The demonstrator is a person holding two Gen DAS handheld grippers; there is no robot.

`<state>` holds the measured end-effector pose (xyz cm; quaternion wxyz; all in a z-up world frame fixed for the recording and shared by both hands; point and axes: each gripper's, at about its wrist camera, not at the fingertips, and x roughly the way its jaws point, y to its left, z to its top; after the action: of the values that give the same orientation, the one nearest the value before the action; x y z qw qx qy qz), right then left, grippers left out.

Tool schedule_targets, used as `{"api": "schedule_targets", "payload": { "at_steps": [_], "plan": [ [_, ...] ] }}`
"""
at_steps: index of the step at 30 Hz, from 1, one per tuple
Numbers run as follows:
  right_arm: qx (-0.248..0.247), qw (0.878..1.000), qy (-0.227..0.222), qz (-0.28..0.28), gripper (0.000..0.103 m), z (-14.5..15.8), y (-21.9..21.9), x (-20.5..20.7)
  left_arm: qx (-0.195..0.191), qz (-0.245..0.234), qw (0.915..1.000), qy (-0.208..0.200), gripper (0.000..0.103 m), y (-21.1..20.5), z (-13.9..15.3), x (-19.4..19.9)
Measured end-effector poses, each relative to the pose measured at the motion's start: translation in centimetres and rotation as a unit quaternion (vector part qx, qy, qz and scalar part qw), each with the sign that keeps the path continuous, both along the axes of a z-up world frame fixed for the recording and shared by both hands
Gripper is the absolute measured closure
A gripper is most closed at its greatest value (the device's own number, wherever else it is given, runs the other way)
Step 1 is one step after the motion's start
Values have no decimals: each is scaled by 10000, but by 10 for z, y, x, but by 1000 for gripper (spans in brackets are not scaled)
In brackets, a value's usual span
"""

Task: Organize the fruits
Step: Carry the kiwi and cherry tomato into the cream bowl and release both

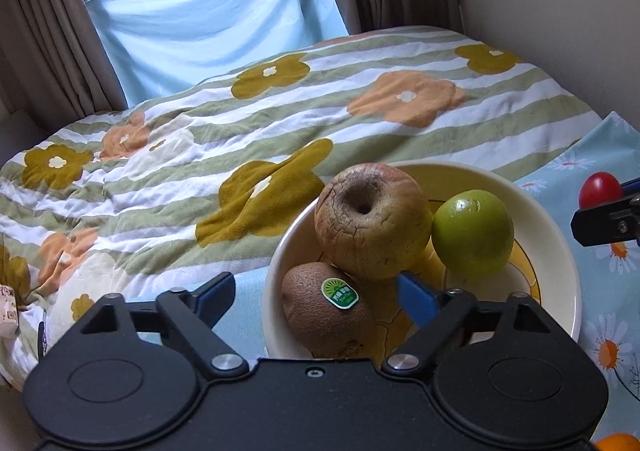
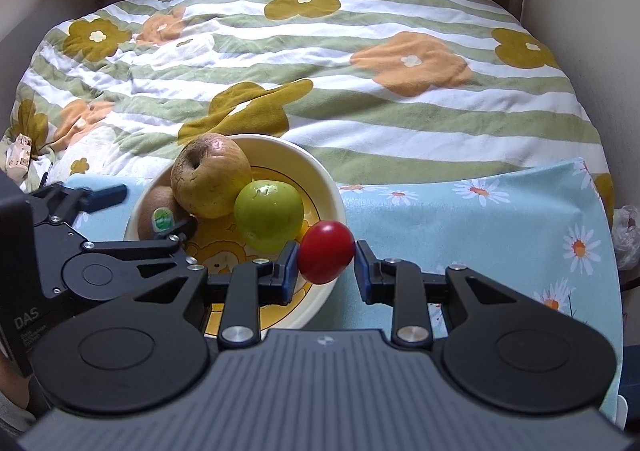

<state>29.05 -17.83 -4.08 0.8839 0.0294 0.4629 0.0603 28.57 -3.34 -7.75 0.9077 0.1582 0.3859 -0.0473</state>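
A cream bowl point(image 1: 560, 251) point(image 2: 320, 179) holds a wrinkled brownish apple point(image 1: 372, 219) point(image 2: 210, 181), a green fruit point(image 1: 472, 233) point(image 2: 268, 215) and a kiwi with a green sticker point(image 1: 320, 307) point(image 2: 158, 213). My left gripper point(image 1: 316, 291) is open, its jaws astride the bowl's near left rim by the kiwi. My right gripper point(image 2: 326, 259) is shut on a small red tomato point(image 2: 326, 257) point(image 1: 599, 189) and holds it just above the bowl's right rim.
The bowl stands on a light blue daisy cloth point(image 2: 500, 219) point(image 1: 608, 291) at the edge of a bed with a striped flowered quilt point(image 2: 340, 71) point(image 1: 200, 171). An orange fruit point(image 1: 616, 443) shows at the bottom right. Curtains and a window are behind.
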Motion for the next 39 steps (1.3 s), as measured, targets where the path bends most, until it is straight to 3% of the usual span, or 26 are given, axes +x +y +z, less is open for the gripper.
{"api": "schedule_targets", "payload": {
  "at_steps": [6,15,22,27,35,38,39],
  "plan": [
    [9,10000,-55,42,59,4,-3,1,-116,-26,9999,82,8,5,11,-10],
    [-95,9989,-175,421,59,7,4,-4,-609,251,9978,97,8,27,29,-38],
    [-291,9957,-59,878,59,-10,22,0,-831,425,9956,99,6,36,36,-55],
    [-512,9910,-45,1238,59,-26,35,1,-787,443,9959,105,6,41,36,-66],
    [-488,9898,106,1335,58,-39,40,10,-958,521,9939,192,6,54,34,-74],
    [-548,9893,106,1345,53,-39,44,11,-1023,533,9931,216,6,57,34,-74],
    [-537,9895,80,1337,43,-37,44,10,-1039,524,9930,218,6,58,34,-74]
  ]
}}
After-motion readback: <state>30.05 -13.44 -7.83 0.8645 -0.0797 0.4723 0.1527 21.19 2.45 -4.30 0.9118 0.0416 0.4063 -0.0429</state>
